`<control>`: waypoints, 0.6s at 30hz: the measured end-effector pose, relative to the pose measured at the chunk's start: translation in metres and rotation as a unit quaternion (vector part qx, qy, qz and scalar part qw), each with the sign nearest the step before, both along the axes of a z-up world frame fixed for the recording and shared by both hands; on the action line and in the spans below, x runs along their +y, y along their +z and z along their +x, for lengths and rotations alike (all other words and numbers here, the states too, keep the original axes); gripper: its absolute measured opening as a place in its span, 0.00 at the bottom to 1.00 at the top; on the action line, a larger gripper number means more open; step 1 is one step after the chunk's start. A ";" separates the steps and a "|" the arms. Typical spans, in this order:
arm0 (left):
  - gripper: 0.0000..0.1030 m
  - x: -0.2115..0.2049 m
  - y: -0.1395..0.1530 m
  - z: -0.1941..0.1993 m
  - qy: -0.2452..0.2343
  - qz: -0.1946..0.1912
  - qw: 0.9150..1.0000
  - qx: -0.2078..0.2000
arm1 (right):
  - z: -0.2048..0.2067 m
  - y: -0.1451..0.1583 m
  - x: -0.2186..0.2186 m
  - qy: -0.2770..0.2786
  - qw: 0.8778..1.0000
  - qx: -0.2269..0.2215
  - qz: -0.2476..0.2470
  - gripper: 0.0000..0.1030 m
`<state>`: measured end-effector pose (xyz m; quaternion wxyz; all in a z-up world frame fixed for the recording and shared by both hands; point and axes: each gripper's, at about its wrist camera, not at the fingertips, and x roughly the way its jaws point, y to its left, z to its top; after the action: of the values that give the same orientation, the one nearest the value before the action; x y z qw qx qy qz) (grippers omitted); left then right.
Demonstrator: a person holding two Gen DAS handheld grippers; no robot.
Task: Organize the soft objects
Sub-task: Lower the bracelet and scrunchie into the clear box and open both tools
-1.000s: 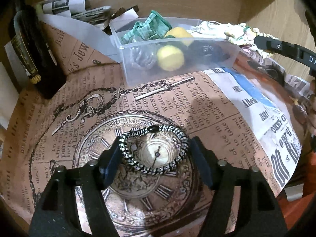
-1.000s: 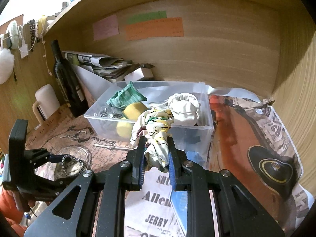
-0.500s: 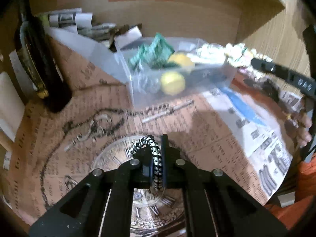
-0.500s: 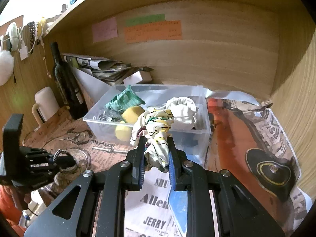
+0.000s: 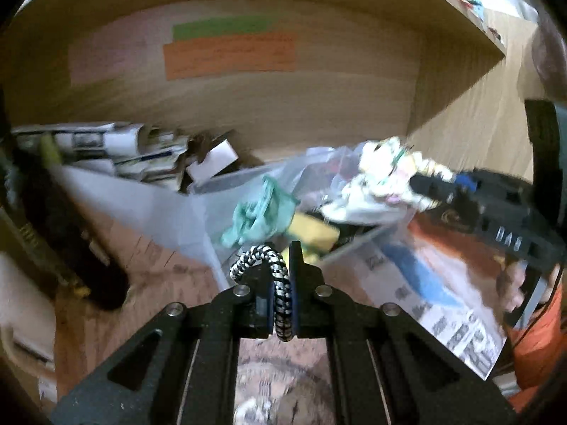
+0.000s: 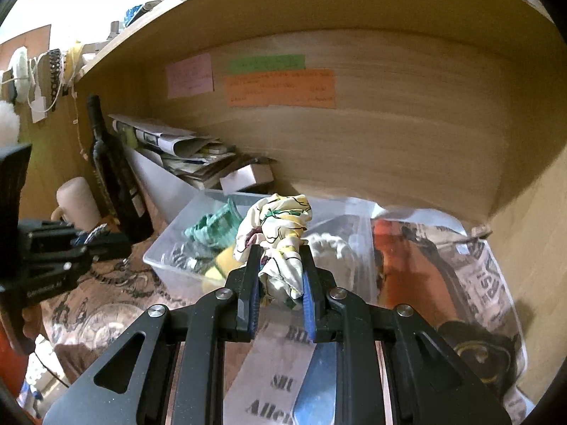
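Soft things fill both grippers at once, each held off the paper-covered surface inside a wooden alcove. Clamped tight in the left gripper [image 5: 281, 276] is a black-and-white braided hair tie [image 5: 273, 276], squeezed flat between the blue pads so that its loop arches up and to the left past the fingertips. Just ahead of that gripper stands a clear plastic bin [image 6: 170, 248], and in it lie a teal scrunchie [image 5: 258, 212] and a yellow sponge [image 5: 315, 235]. Well off to its left a dark bottle [image 5: 71, 233] leans against the side wall, with a heap of folded newspapers [image 5: 106, 148] behind it. The right gripper [image 6: 280, 269] is also closed hard, on a cream scrunchie printed with green and yellow [image 6: 280, 233]; most of the fabric bunches above the fingertips, and a smaller fold hangs down between the pads. This scrunchie sits over the near rim of the same bin. Just beyond the right gripper's tips, inside the bin, a white knitted piece [image 6: 333, 248] rests to the right. Seen from the left gripper, the right one reaches in from the right side with its scrunchie above the bin. On the back wall, high above both grippers, are pink, green and orange paper notes [image 6: 280, 86]. The left view is blurred.
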<state>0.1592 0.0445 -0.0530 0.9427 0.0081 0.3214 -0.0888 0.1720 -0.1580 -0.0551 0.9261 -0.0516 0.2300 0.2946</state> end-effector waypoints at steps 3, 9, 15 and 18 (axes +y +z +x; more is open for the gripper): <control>0.06 -0.001 -0.001 0.023 -0.015 -0.023 1.000 0.011 | 0.010 -0.002 0.009 0.003 1.000 0.003 -0.006 0.17; 0.06 -0.010 -0.022 0.061 -0.031 -0.028 0.998 0.043 | 0.031 -0.018 0.025 0.005 0.999 0.025 -0.018 0.17; 0.12 -0.009 -0.047 0.073 -0.016 -0.002 0.996 0.086 | 0.040 -0.035 0.036 0.003 0.998 0.039 -0.046 0.19; 0.27 -0.008 -0.050 0.070 -0.014 0.003 0.996 0.090 | 0.039 -0.041 0.041 0.003 0.997 0.041 -0.060 0.24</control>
<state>0.2288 0.0362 -0.1027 0.9086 0.0073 0.4049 -0.1019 0.2113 -0.1174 -0.0961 0.9101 -0.0961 0.2848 0.2852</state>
